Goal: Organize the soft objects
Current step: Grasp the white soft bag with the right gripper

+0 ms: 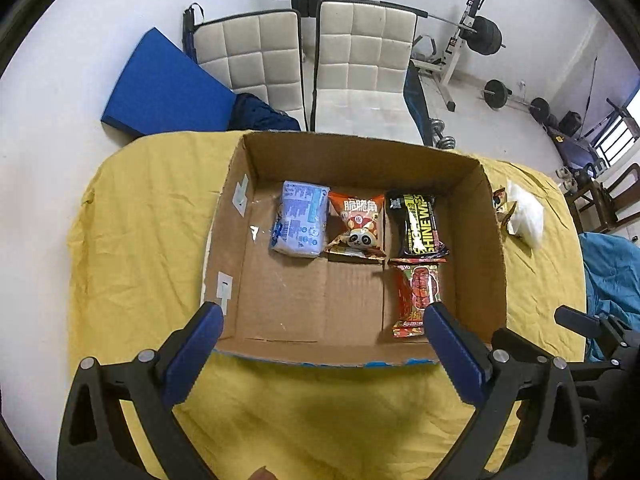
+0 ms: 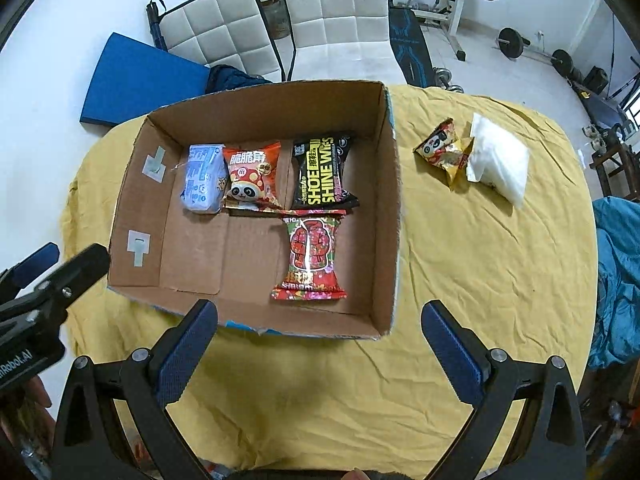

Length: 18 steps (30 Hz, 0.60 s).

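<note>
Four soft packs lie flat in the box [image 2: 394,200], which sits on the yellow cloth [image 2: 480,260] toward its left side. Along the box's far wall, in a row: blue pack [image 2: 202,180], panda pack [image 2: 252,178] touching it, then black wipes pack [image 2: 324,172] just beside. The red pack [image 2: 310,256] lies in front of the wipes, its far end touching or slightly overlapping them; cannot tell which. The near-left part of the box floor is bare. Still outside, near the cloth's far right corner: a small snack pack [image 2: 442,150] and a white bag [image 2: 498,162], touching each other. Judgement: roughly two-thirds done, two items left to bring in, with room for them in the near-left of the box. Right gripper [image 2: 320,344] hangs over the box's near wall, jaws spread wide, nothing between them. Left gripper [image 1: 324,344] sits over the same near wall, jaws also wide and empty. Hard to read: the white bag's contents and the second snack pack's print are too small and crumpled to identify. In the left view the box's right wall hides most of that snack pack. The blue pack's label is illegible. The fisheye bends the box walls, so whether the packs sit square to the walls is uncertain. A fingertip [image 2: 354,473] shows at the bottom edge; the rest of the person is cut off. Chairs [image 2: 332,8] and gym gear behind the table are not involved.
</note>
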Available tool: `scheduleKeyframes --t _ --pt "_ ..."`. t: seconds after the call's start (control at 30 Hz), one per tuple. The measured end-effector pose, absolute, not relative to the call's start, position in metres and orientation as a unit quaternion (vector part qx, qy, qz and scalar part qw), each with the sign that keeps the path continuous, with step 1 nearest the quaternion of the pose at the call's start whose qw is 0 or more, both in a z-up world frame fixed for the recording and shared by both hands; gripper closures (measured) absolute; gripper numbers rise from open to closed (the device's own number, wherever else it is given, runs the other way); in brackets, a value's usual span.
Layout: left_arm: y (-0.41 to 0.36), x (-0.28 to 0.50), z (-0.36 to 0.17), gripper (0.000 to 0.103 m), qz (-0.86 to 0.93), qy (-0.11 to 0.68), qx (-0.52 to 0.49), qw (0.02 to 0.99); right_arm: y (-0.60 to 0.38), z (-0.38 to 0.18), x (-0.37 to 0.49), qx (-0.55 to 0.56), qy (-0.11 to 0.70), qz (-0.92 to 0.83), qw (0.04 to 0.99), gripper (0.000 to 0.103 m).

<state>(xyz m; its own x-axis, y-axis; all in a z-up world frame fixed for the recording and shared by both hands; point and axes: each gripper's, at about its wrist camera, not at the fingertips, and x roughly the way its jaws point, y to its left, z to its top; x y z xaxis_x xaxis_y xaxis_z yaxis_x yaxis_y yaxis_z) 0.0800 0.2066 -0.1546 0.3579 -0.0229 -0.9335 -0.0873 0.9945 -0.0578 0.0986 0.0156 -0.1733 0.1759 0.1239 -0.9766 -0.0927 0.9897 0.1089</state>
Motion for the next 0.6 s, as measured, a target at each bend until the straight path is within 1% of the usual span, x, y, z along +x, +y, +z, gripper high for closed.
scheduleKeyframes --t 0.1,0.23,0.47,0.6 --pt "0.198 0.08 -0.145 0.0 0.023 0.561 -0.047 0.826 0.0 -0.172 0.101 0.032 0.64 0.073 0.764 0.0" --pt "0.175 0.089 -0.138 0.0 0.021 0.559 -0.037 0.828 -0.047 -0.173 0.116 0.081 0.647 0.06 0.756 0.0" --pt "0.085 0.141 -0.142 0.0 -0.024 0.566 -0.008 0.824 -0.16 -0.189 0.174 0.145 0.648 -0.009 0.748 0.0" --pt "0.034 0.183 -0.157 0.0 -0.03 0.572 0.019 0.819 -0.212 -0.223 0.229 0.17 0.657 -0.046 0.733 0.0"
